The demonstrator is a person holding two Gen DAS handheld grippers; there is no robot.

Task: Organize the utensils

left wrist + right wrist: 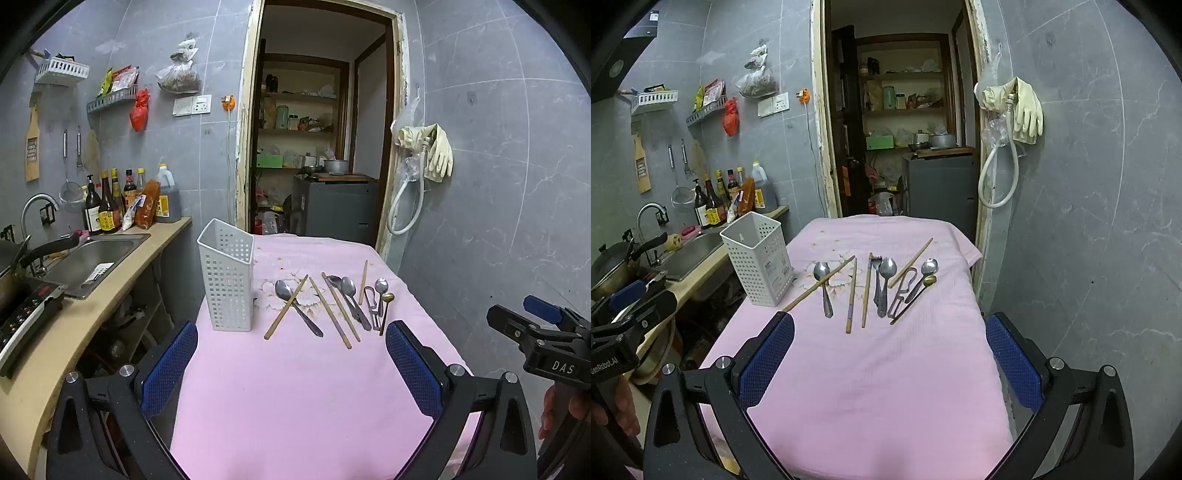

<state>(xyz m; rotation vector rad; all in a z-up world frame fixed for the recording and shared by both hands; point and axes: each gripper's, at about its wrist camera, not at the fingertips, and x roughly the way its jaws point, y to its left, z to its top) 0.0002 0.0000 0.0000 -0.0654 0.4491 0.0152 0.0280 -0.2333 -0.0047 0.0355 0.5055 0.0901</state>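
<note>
Nothing has been sorted yet: the white perforated holder [227, 280] stands upright and looks empty at the left edge of the pink cloth [295, 387], and every utensil lies loose on the cloth to the right of the holder. Nearest the holder a spoon [286, 291] lies crossed by a wooden chopstick [286, 308]; farther from the holder come two more chopsticks [334, 314], a cluster of spoons and a fork [349, 297], and farthest a peeler [372, 304] and a small gold spoon [387, 298]. The left gripper [291, 363] and the right gripper [890, 360] both hover on the near side of the holder, jaws spread wide and empty — this seems to be the opening step. The next move likely calls for lowering one gripper over a single piece, closing on its thin handle, then tipping it upright into the holder.
</note>
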